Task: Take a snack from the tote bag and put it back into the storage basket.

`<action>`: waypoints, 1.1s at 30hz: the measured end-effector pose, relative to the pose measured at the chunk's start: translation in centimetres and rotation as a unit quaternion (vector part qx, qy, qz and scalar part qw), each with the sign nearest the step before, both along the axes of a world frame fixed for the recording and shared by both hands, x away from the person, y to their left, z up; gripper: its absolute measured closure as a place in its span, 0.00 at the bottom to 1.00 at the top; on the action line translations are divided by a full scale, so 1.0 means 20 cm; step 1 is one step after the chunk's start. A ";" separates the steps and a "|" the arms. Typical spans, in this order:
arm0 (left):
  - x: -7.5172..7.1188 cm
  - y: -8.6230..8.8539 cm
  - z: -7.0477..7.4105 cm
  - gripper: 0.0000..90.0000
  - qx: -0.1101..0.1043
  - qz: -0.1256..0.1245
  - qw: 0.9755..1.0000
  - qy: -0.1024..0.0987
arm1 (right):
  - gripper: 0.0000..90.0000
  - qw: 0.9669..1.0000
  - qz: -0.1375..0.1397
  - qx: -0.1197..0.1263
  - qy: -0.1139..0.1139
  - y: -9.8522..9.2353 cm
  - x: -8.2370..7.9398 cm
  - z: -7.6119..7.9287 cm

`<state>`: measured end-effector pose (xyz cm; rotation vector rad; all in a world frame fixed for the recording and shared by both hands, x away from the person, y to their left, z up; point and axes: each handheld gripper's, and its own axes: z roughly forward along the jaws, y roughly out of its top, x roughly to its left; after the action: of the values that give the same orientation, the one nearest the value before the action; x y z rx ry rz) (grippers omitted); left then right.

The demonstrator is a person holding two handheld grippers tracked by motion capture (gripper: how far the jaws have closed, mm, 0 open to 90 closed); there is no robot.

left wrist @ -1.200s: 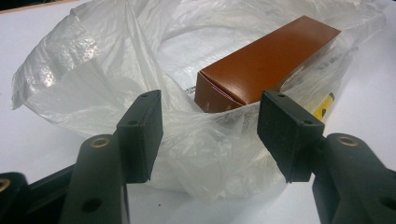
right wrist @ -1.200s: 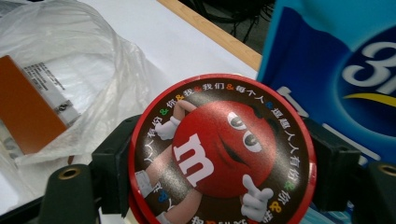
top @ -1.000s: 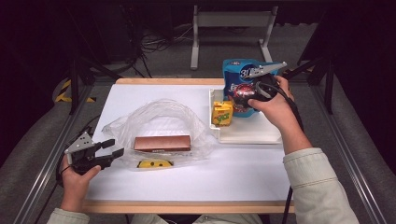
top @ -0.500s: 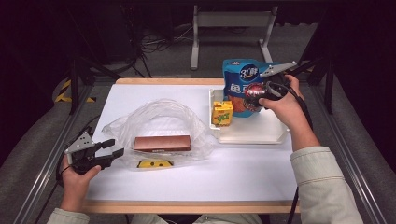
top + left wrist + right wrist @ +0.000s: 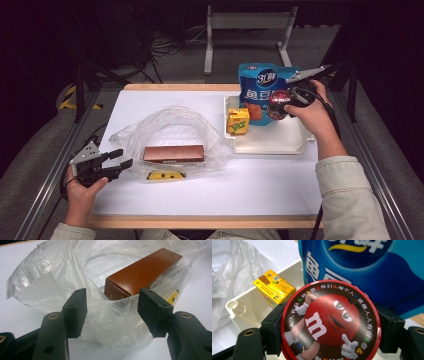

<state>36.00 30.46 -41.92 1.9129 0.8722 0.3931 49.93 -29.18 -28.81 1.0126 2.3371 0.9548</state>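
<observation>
High view: over the white tray (image 5: 300,146) at the table's right side, the right gripper (image 5: 286,103) pinches a round red M&M's tin (image 5: 276,104), its two jaws pressed against the tin's opposite edges. The right gripper view shows the tin (image 5: 331,321) lid-on toward the camera, clamped between the black pads (image 5: 272,326), with a tall blue snack bag (image 5: 367,270) just behind it and a small yellow drink carton (image 5: 274,288) standing in the tray's near corner (image 5: 235,307). From above, the snack bag (image 5: 260,87) stands upright in the tray and the carton (image 5: 238,121) sits beside it. Well apart, at the table's left, the left gripper (image 5: 120,161) rests with its jaws spread at the edge of a clear plastic bag (image 5: 170,125). In the left gripper view, the crumpled bag (image 5: 50,275) lies between the open pads (image 5: 76,311), neither pressing on it, and inside it lies a brown box (image 5: 142,272); a yellow item (image 5: 165,176) lies at the bag's front edge.
</observation>
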 end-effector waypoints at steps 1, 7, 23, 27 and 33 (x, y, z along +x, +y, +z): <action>0.00 0.00 0.00 0.46 0.000 0.000 1.000 0.000 | 0.28 1.000 -0.002 -0.001 0.002 -0.01 0.00 -0.01; 0.00 0.00 0.00 0.46 -0.001 0.001 1.000 0.002 | 0.28 1.000 -0.003 -0.004 0.005 -0.06 0.01 -0.05; 0.00 0.00 0.00 0.46 -0.001 0.002 1.000 0.000 | 0.28 1.000 -0.011 0.000 0.016 -0.13 0.04 -0.19; 0.00 0.00 0.00 0.46 0.000 0.001 1.000 0.000 | 0.28 1.000 -0.015 0.002 0.018 -0.14 0.04 -0.23; 0.00 0.00 0.00 0.46 0.000 0.002 1.000 -0.001 | 0.28 0.999 -0.023 0.005 0.029 -0.15 0.04 -0.29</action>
<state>35.98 30.47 -41.90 1.9104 0.8742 0.3959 50.81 -32.09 -34.65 1.1084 2.3473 0.9326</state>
